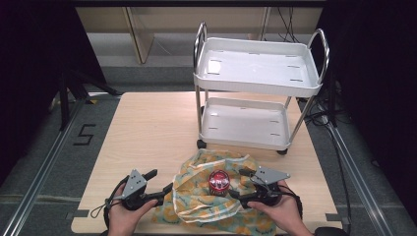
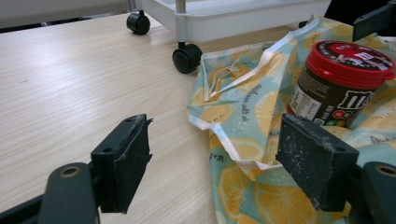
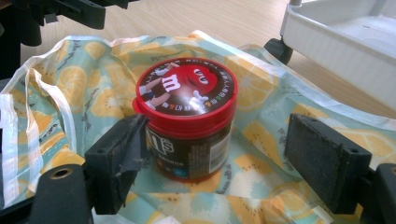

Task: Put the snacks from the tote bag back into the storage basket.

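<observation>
An M&M's jar [image 1: 219,182] with a red lid is being shown standing upright on a lemon-print bag [image 1: 206,209], which is lying crumpled on the near half of the wooden table [image 1: 147,128]. In the high view, the jar is sitting near the middle of the bag, between the two grippers. The left gripper [image 1: 158,184] is being held at roughly 9 o'clock from the jar, with its jaws spread apart and nothing between them; one jaw is resting at the bag's left edge. In the left gripper view, the left gripper [image 2: 212,161] is being seen released, with the bag's folded white-trimmed edge [image 2: 233,149] lying between the jaws and the jar [image 2: 343,84] standing at about 1 o'clock beyond the right jaw. The right gripper [image 1: 237,183] is being held at roughly 3 o'clock from the jar, also released. In the right gripper view, the right gripper [image 3: 219,158] is being shown with its jaws set wide on either side of the jar [image 3: 187,119]; the left jaw is standing just beside the jar's wall, while the right jaw is being kept apart from it. A white two-tier trolley [image 1: 258,88] is being seen standing on the table at 12 o'clock from the bag, its black castors [image 2: 187,58] near the bag's far edge.
</observation>
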